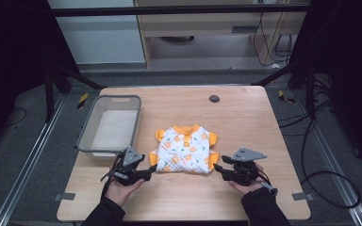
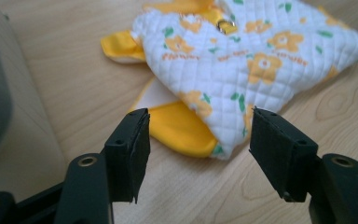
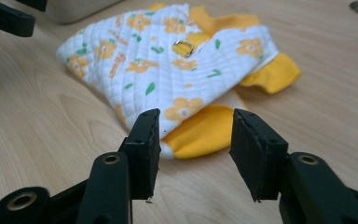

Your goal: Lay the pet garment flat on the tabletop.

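Note:
A small quilted white shirt (image 1: 185,150) with orange flowers, orange collar and orange cuffs lies folded on the wooden table (image 1: 245,117). My left gripper (image 1: 150,172) is at the shirt's near left corner, open, its jaws framing the orange cuff (image 2: 186,130) without touching it. At the near right corner my right gripper (image 1: 218,167) stands open too, with the other orange cuff (image 3: 200,133) just beyond its jaws. The shirt (image 2: 256,56) fills the upper part of the left gripper view, and the shirt (image 3: 168,60) lies ahead in the right gripper view.
A grey mesh basket (image 1: 87,129) stands on the table at the left, close behind my left hand. A dark round cap (image 1: 214,99) is set in the tabletop at the back. Bare wood runs along the front edge and right side.

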Motion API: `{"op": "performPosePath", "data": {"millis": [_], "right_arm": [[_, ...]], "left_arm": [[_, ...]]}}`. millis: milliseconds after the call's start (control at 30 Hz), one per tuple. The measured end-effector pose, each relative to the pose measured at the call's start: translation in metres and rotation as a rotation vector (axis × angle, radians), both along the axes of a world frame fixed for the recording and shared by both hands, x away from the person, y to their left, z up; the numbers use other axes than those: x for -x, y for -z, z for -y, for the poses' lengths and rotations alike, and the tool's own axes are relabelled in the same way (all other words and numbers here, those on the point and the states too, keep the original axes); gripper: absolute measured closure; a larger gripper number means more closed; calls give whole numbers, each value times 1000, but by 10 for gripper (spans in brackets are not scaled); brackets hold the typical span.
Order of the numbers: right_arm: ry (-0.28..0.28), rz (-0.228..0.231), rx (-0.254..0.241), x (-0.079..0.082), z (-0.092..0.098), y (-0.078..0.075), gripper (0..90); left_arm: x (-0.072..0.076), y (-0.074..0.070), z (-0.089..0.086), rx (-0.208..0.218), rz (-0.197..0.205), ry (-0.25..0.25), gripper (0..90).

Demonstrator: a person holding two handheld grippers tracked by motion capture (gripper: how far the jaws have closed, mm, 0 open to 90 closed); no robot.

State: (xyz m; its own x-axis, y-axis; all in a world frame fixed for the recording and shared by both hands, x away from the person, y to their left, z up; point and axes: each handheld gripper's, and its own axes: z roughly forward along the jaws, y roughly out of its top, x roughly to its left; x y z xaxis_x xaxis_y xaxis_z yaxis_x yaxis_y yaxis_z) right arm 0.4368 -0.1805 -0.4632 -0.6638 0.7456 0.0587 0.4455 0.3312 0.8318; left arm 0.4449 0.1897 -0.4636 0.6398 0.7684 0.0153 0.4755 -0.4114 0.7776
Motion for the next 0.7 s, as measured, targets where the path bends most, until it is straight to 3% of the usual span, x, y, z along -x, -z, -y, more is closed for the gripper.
{"op": "performPosePath", "data": {"millis": [333, 700], "right_arm": [[-65, -43, 39, 2, -18, 18, 551], [-90, -74, 100, -4, -33, 31, 570]], "left_arm": [[-1, 16, 11, -49, -39, 44, 396], [-7, 25, 18, -62, -76, 58, 548]]}}
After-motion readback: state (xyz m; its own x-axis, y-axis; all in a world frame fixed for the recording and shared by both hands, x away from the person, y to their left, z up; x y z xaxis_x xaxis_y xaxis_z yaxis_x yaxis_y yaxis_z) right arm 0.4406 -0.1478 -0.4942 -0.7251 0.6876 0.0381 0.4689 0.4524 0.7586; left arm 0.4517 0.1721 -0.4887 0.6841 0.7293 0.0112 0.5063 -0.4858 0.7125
